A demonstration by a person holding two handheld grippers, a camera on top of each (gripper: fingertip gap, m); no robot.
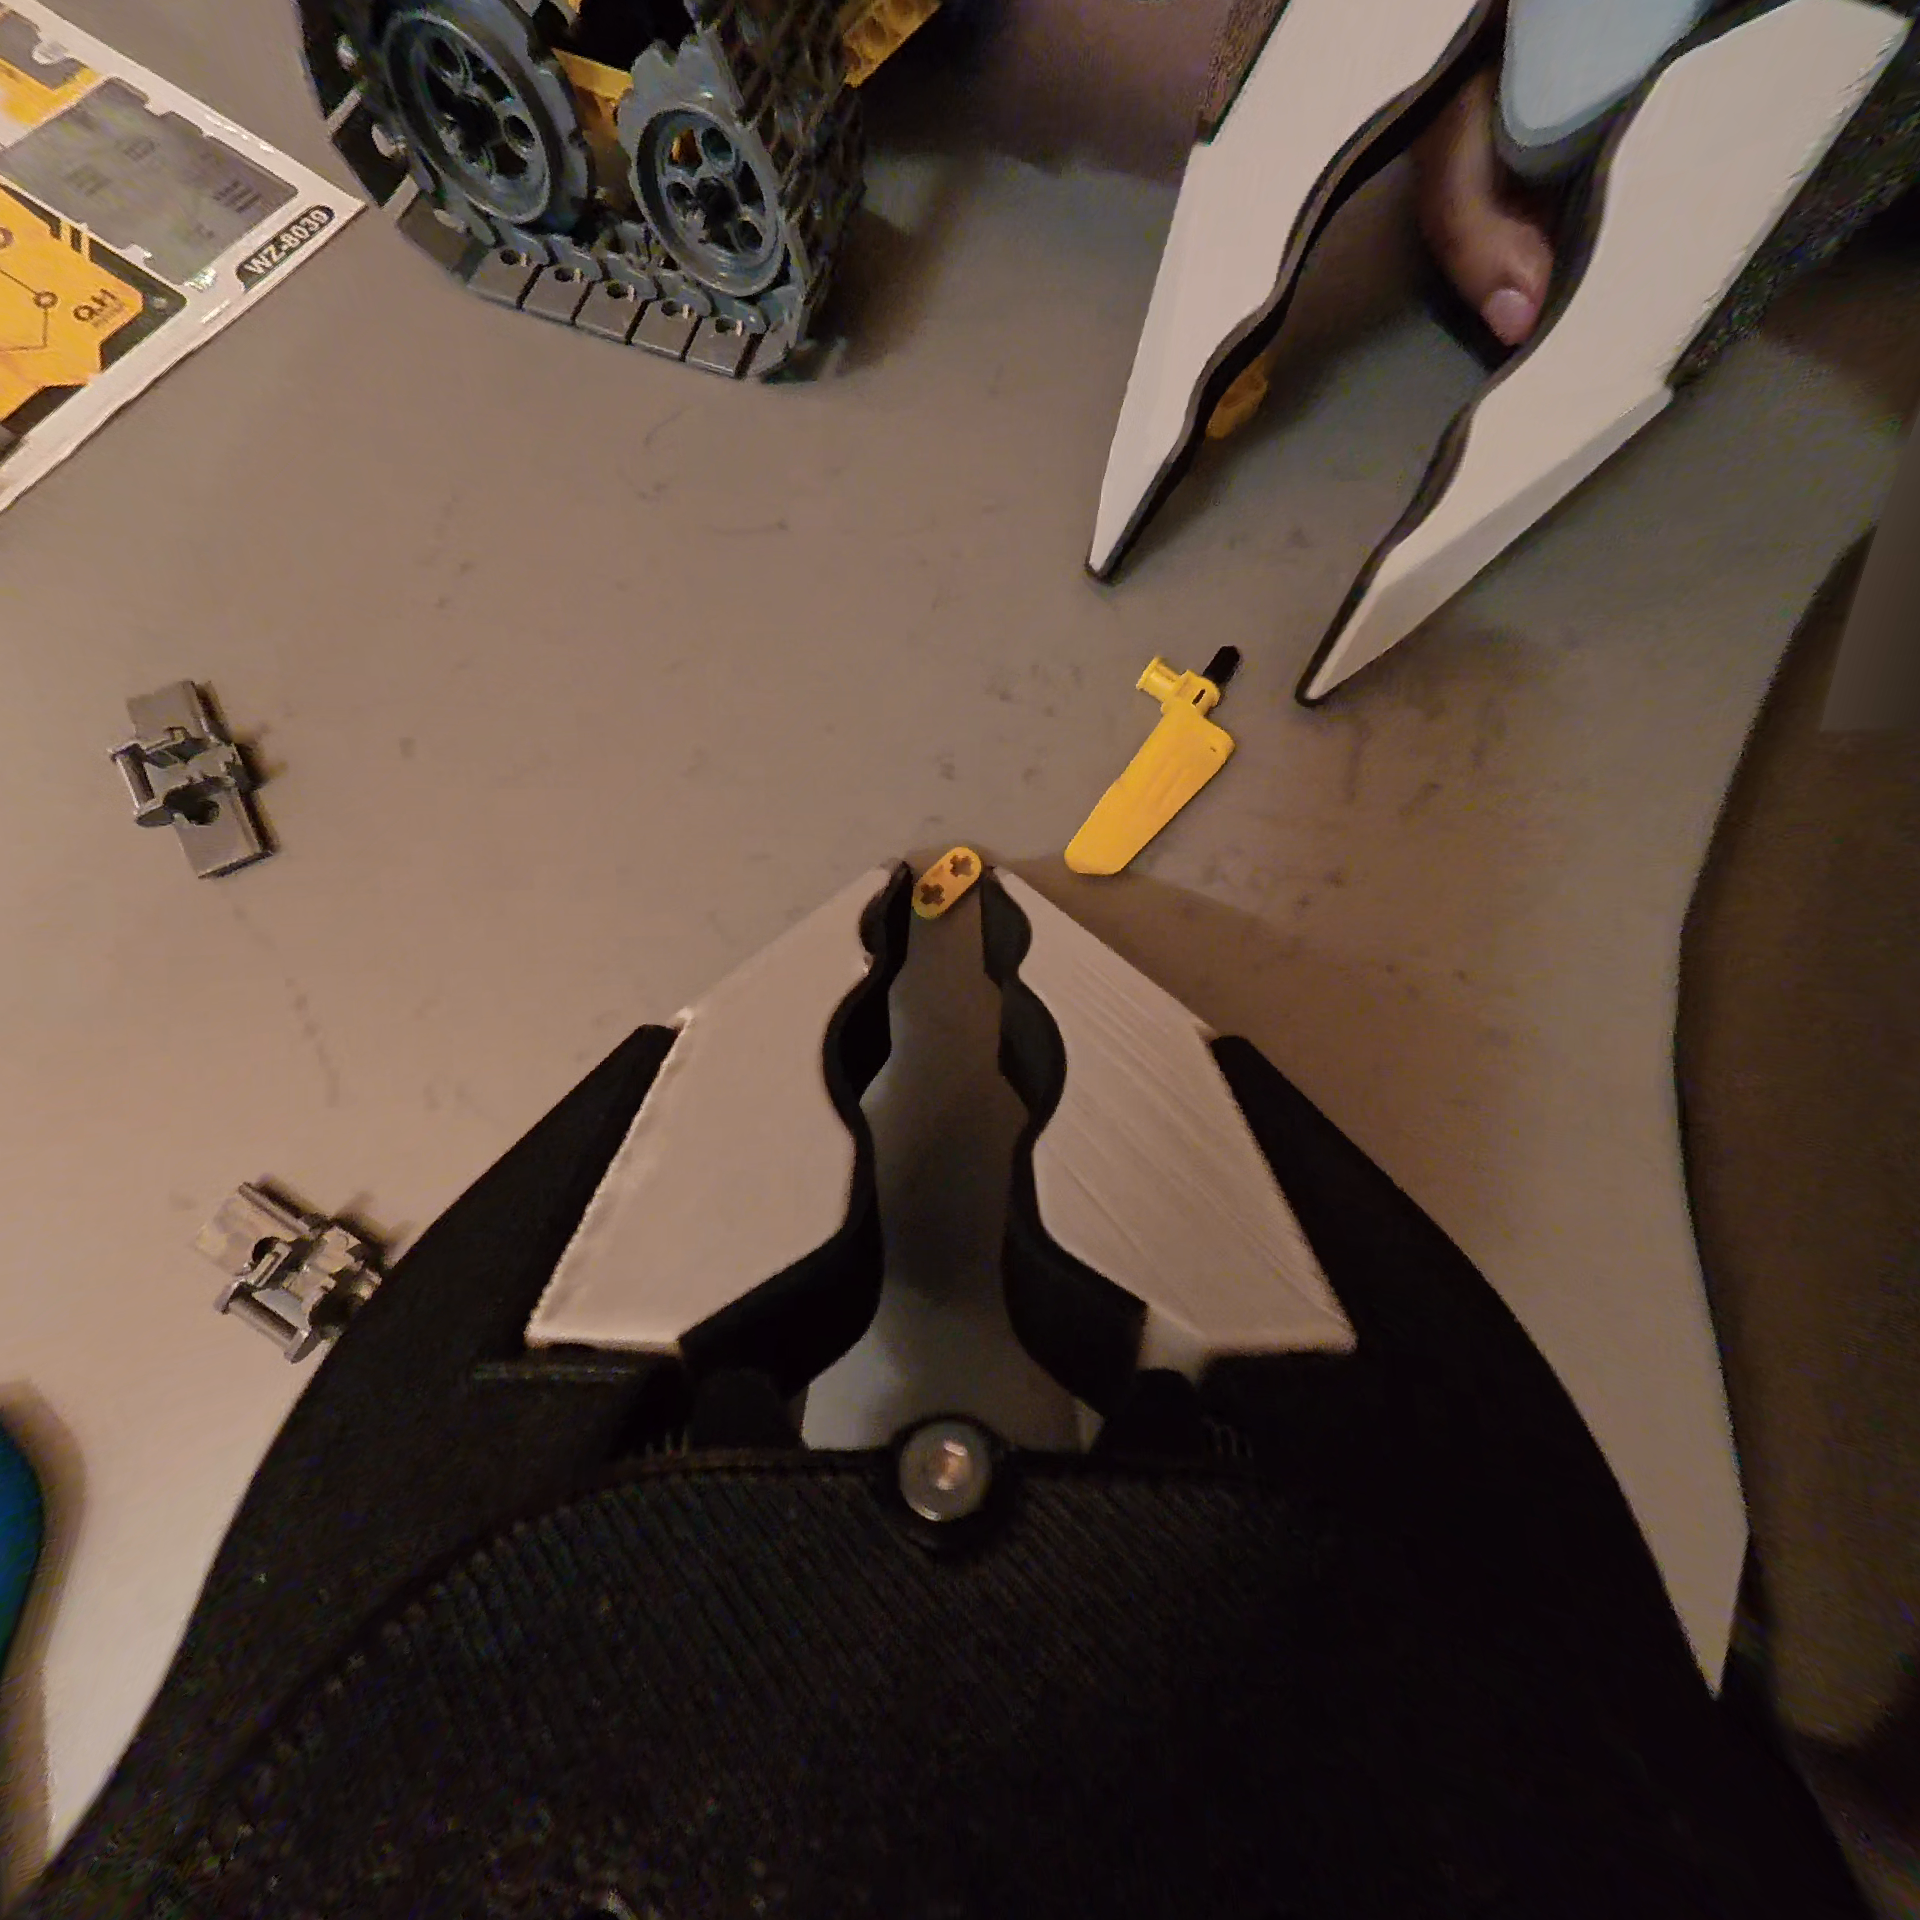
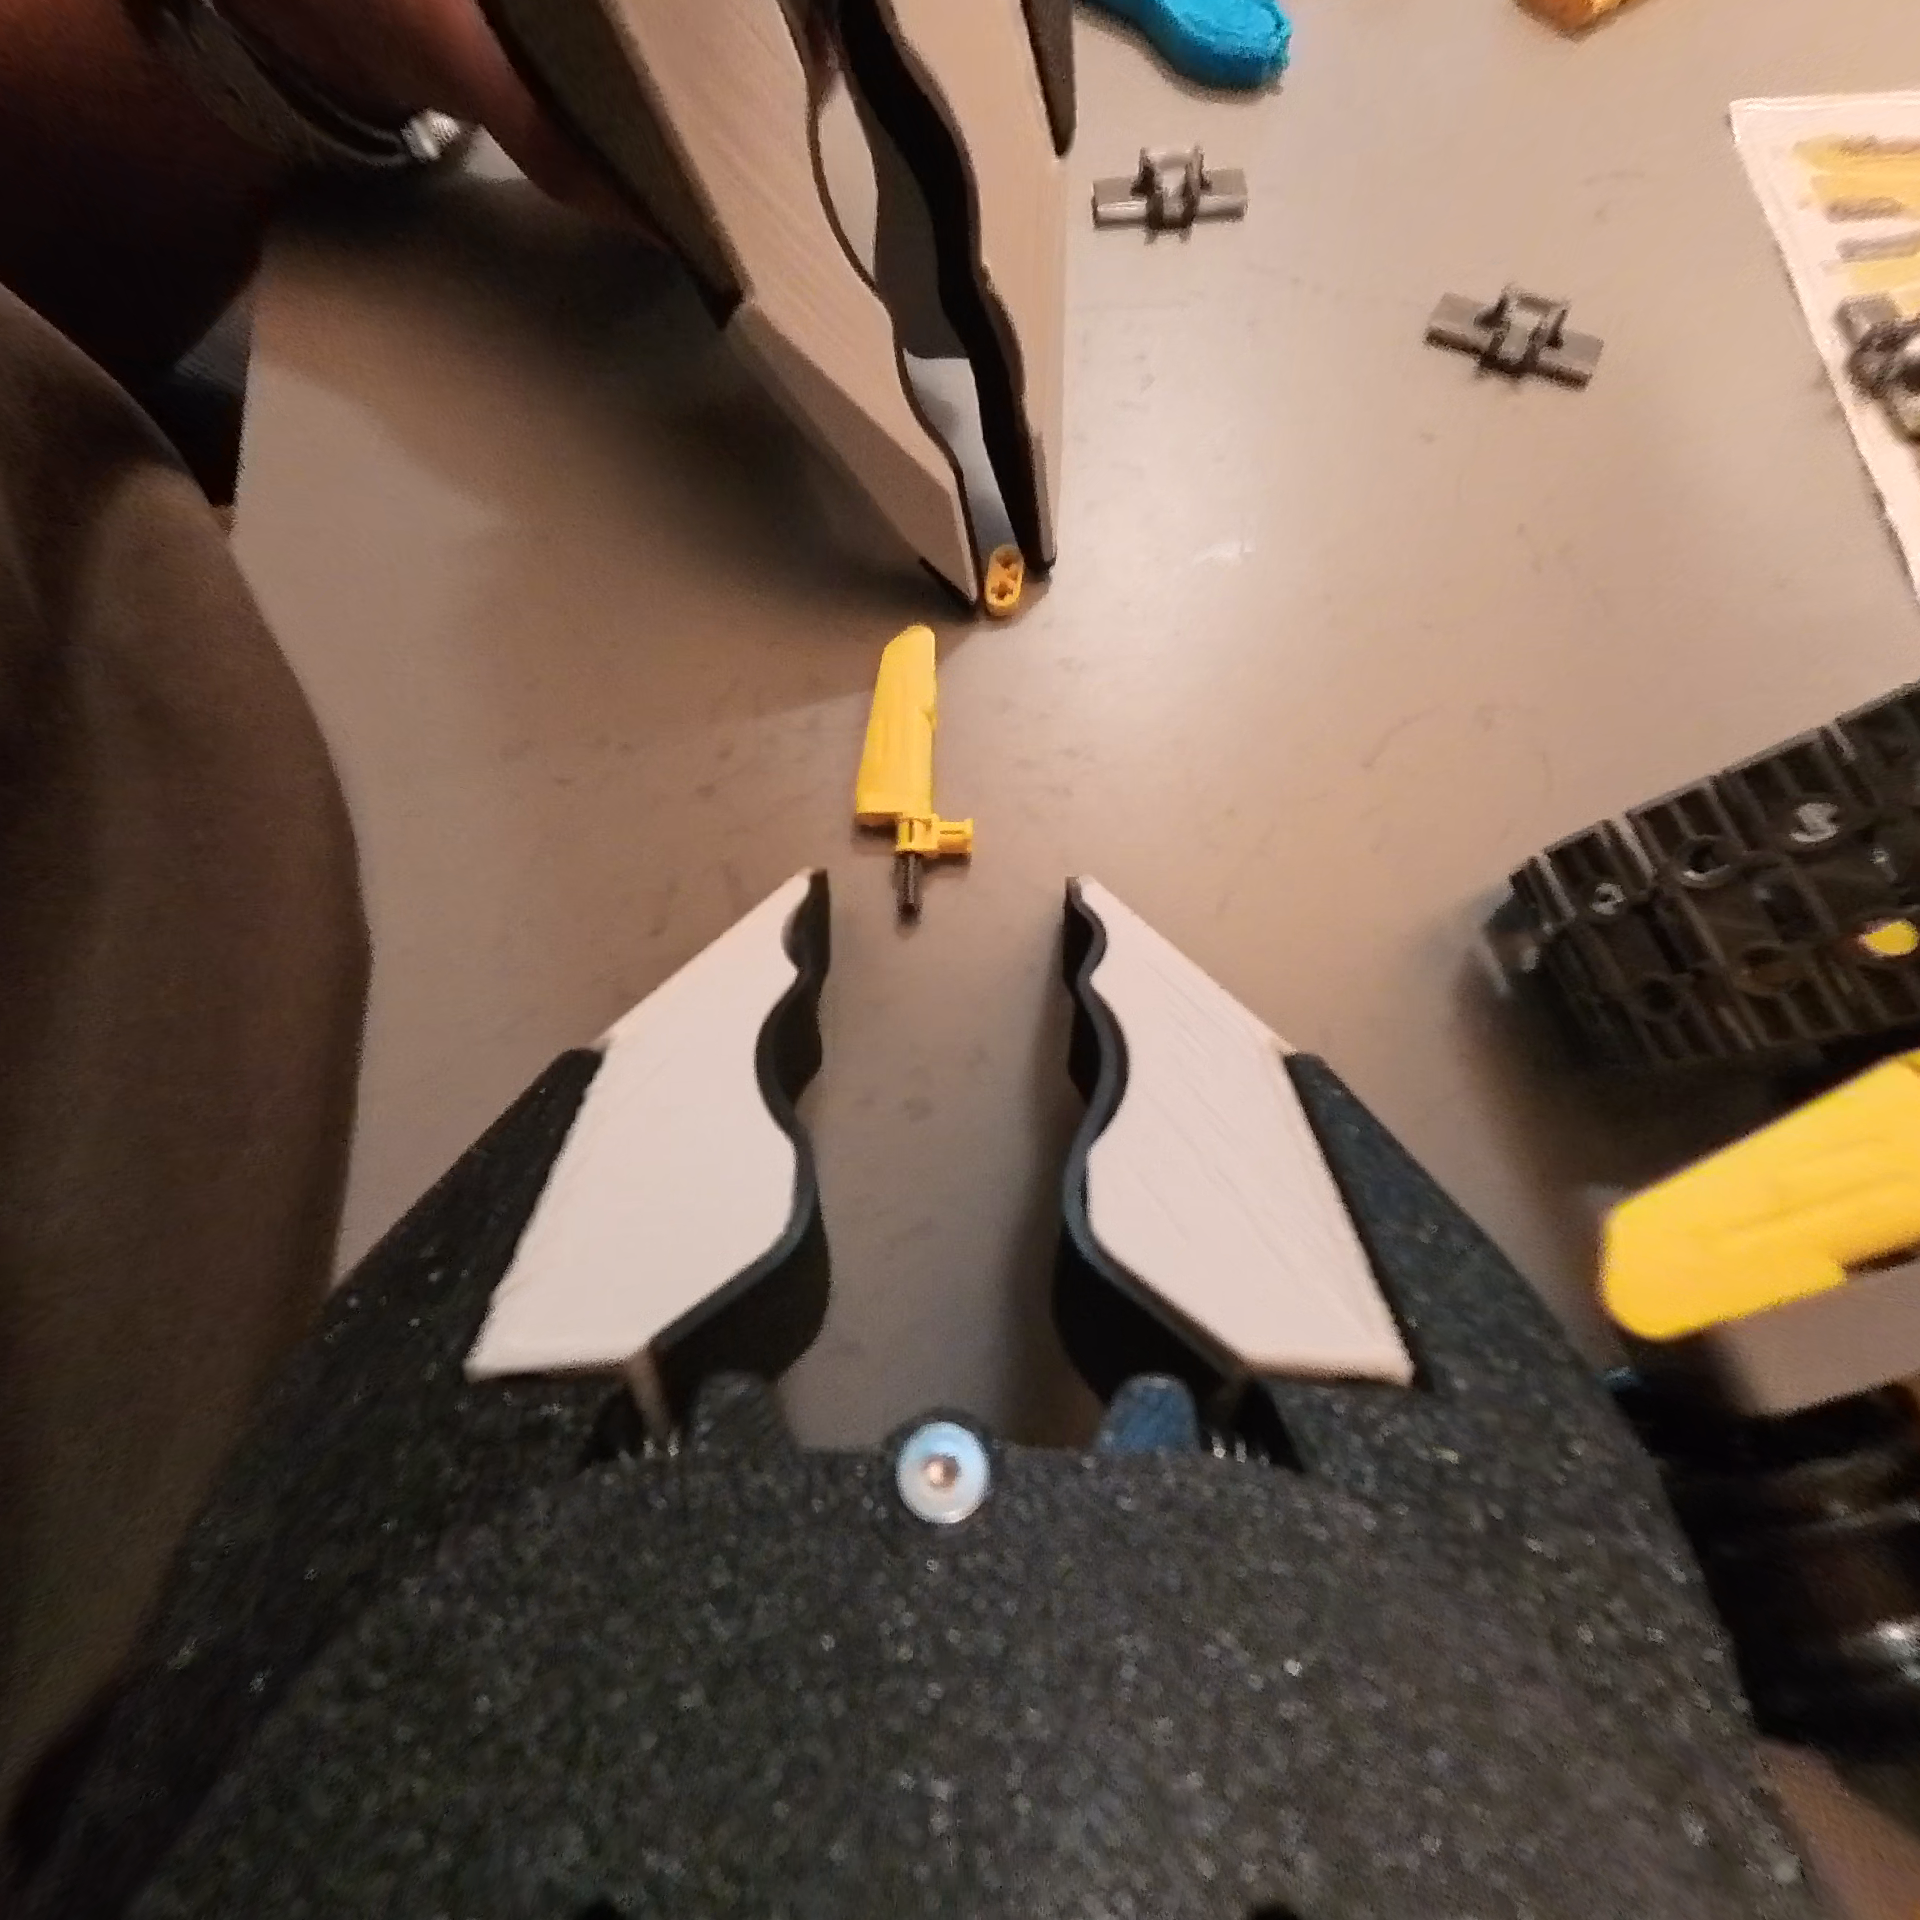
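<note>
My left gripper (image 1: 948,871) is shut on a small yellow two-hole connector (image 1: 945,881) at its fingertips, low over the grey table. The connector also shows in the right wrist view (image 2: 1005,584), pinched in the left gripper (image 2: 1000,571). A yellow panel piece with a black pin (image 1: 1153,781) lies on the table just right of the left fingertips. It also shows in the right wrist view (image 2: 902,740), between the two grippers. My right gripper (image 2: 948,894) is open and empty, its tips just short of the pin end. It also shows in the left wrist view (image 1: 1205,634).
A tracked yellow and grey brick vehicle (image 1: 613,177) stands at the back; its black track (image 2: 1725,914) lies right of my right gripper. Two loose grey track links (image 1: 192,774) (image 1: 291,1273) lie at the left. An instruction sheet (image 1: 114,249) and a blue object (image 2: 1195,31) lie nearby. My left gripper's tips are some 15 cm from the blue object (image 2: 1195,31).
</note>
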